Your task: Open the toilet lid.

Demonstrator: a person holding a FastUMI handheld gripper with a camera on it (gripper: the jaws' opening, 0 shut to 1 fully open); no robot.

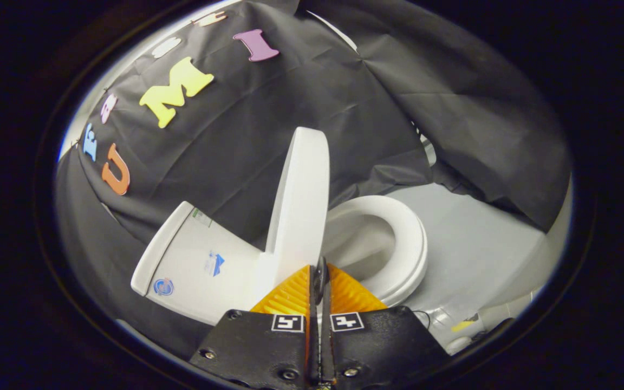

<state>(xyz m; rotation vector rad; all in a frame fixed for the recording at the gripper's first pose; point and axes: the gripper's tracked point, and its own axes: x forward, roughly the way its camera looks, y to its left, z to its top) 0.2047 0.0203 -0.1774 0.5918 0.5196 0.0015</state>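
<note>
Gripper (pixel 321 271) fingers are pressed together with nothing between them, as far as I can see. Just ahead of them the white plastic toilet lid (pixel 301 200) stands raised, edge-on, between the white ceramic tank (pixel 203 260) and the white oval seat (pixel 407 244).

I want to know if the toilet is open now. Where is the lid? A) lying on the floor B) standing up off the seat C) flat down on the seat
B: the lid stands raised on edge next to the tank, the seat and bowl opening lie uncovered beside it, and the fingers are pressed together just short of the lid's lower edge, holding nothing.
</note>
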